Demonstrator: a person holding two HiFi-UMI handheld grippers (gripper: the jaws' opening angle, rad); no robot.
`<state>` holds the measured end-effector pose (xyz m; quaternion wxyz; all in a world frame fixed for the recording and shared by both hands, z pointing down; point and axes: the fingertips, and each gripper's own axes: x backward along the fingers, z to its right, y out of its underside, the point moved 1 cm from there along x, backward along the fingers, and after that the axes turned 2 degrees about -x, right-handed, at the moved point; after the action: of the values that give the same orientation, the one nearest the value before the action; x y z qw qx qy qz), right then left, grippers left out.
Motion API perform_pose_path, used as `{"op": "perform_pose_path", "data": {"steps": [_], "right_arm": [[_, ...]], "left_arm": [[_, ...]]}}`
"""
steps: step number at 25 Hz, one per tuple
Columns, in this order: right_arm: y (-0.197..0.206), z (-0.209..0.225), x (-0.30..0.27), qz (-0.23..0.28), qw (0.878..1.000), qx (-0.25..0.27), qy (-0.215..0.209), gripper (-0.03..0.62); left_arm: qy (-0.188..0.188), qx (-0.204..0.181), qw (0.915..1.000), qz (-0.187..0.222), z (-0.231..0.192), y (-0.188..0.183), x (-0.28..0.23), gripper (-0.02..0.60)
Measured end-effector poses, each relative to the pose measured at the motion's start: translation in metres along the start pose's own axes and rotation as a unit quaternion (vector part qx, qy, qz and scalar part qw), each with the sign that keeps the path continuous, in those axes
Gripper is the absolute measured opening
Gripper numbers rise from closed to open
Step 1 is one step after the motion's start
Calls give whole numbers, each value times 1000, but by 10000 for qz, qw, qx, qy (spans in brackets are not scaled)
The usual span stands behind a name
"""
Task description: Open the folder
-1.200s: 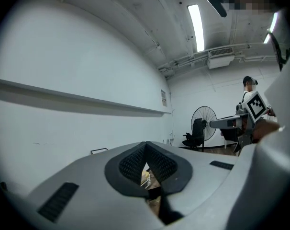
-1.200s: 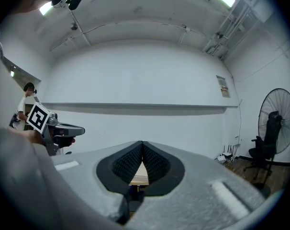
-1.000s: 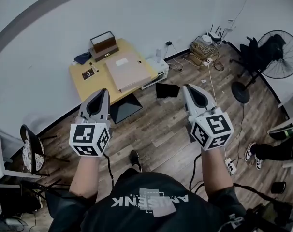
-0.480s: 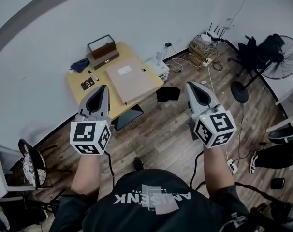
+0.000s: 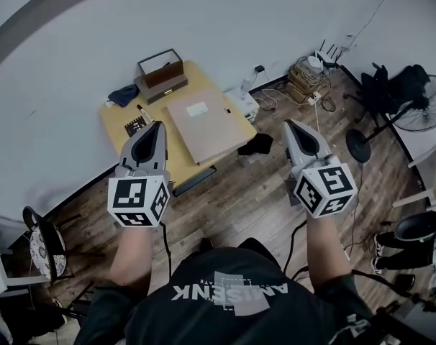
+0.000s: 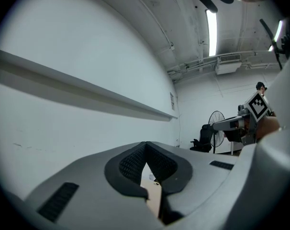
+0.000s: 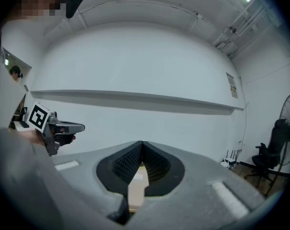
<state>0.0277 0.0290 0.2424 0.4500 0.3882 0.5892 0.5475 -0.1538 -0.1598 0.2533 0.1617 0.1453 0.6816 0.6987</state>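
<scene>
A closed tan folder [image 5: 207, 124] with a white label lies flat on the yellow table [image 5: 117, 117] in the head view. My left gripper [image 5: 155, 126] is held level in the air over the table's near edge, left of the folder, shut and empty. My right gripper [image 5: 293, 126] hangs over the wood floor to the right of the table, also shut with nothing in it. In the left gripper view a strip of the folder [image 6: 153, 195] shows below the closed pads. The right gripper view likewise shows the folder [image 7: 135, 188] ahead and lower.
A wooden box [image 5: 160, 68] stands at the table's back, with a dark cloth [image 5: 123, 94], a pen [image 5: 141, 111] and a small black card [image 5: 135, 126] to the left. A white device [image 5: 244, 100], cables [image 5: 304, 77], a fan [image 5: 419, 95] and a chair [image 5: 42, 246] surround it.
The person has walked toward the table, so it sits closer under both grippers. Both grippers have stayed shut and level, side by side.
</scene>
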Motion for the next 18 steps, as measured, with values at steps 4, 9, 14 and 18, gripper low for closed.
{"op": "perform_pose_path", "data": {"steps": [4,9,14,18], "right_arm": [[-6,10,-31,62,9999,-28,-92,6],[-6,28,-78,146,9990,-87,-419,5],[-6,52,-136,171,9949,-54,-997,6],[-8,80,-183,105,9890,29,-1477,6]], "left_arm": [[-178,-10,9998,-73,-18,4,-16,0],[-694,-106,9974,-130,-39,8,-33,0],[-1356,-155,9905,-164,-56,9,-61,0],[-1805,-297,9828,-237,-57,9,-96,0]]}}
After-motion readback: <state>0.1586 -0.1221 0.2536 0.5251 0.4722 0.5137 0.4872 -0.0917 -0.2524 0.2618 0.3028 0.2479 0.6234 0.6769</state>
